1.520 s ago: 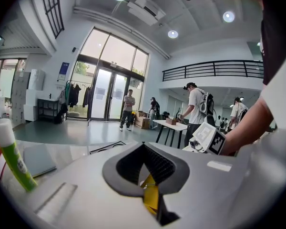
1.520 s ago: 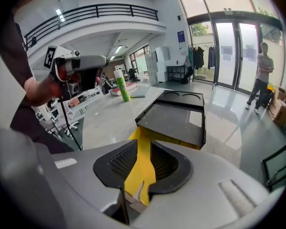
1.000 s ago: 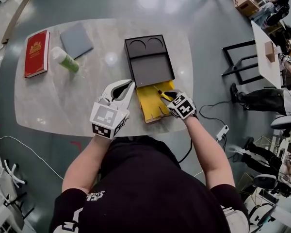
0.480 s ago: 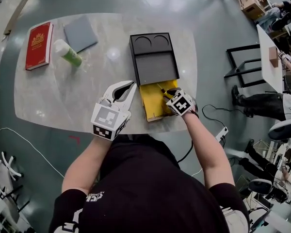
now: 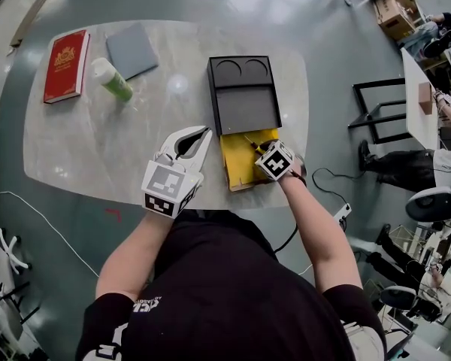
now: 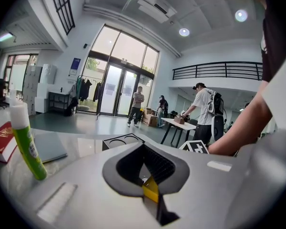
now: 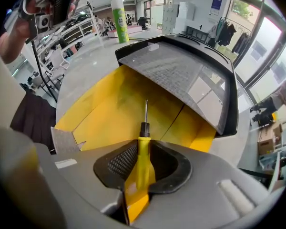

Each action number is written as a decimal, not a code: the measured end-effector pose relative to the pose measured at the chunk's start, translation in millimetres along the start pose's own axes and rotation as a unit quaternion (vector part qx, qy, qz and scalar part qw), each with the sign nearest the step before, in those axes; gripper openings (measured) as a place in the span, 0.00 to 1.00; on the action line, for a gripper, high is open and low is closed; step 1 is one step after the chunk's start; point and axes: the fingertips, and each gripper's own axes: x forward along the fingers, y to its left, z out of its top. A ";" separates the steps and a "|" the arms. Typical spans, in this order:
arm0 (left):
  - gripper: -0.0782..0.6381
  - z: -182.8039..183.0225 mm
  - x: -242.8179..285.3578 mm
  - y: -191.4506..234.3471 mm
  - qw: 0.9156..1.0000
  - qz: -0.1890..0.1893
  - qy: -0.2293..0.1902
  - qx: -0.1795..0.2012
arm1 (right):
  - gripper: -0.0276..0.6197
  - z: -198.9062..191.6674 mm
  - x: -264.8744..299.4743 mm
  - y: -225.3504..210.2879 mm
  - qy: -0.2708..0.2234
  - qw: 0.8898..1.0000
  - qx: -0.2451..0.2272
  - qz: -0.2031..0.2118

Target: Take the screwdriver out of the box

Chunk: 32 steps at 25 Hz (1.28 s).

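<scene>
The box is a black sleeve (image 5: 240,96) with its yellow tray (image 5: 237,168) slid out towards me. The screwdriver (image 7: 142,159) has a yellow handle, a black collar and a thin metal shaft, and it lies in the tray. My right gripper (image 7: 143,142) points steeply down into the tray (image 7: 105,111). Its jaws have just been closing and both pads now sit against the handle. In the head view its marker cube covers most of the tool, and only the shaft (image 5: 249,140) shows. My left gripper (image 5: 207,132) hovers left of the tray, open and with nothing in it.
A red book (image 5: 66,65), a grey pad (image 5: 132,50) and a green-and-white bottle (image 5: 113,80) lie at the far left of the pale table (image 5: 98,156). Right of the table stand a black metal frame (image 5: 379,111) and several people. A cable runs across the floor (image 5: 327,175).
My right gripper has sunk slightly into the tray and tipped steeper, and its jaws have narrowed round the handle. The left gripper has stayed where it was.
</scene>
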 end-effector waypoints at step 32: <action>0.11 43.2 -38.2 2.5 0.999 -0.011 -0.026 0.040 | 0.17 45.8 -107.6 -0.8 -0.226 0.964 0.137 -0.008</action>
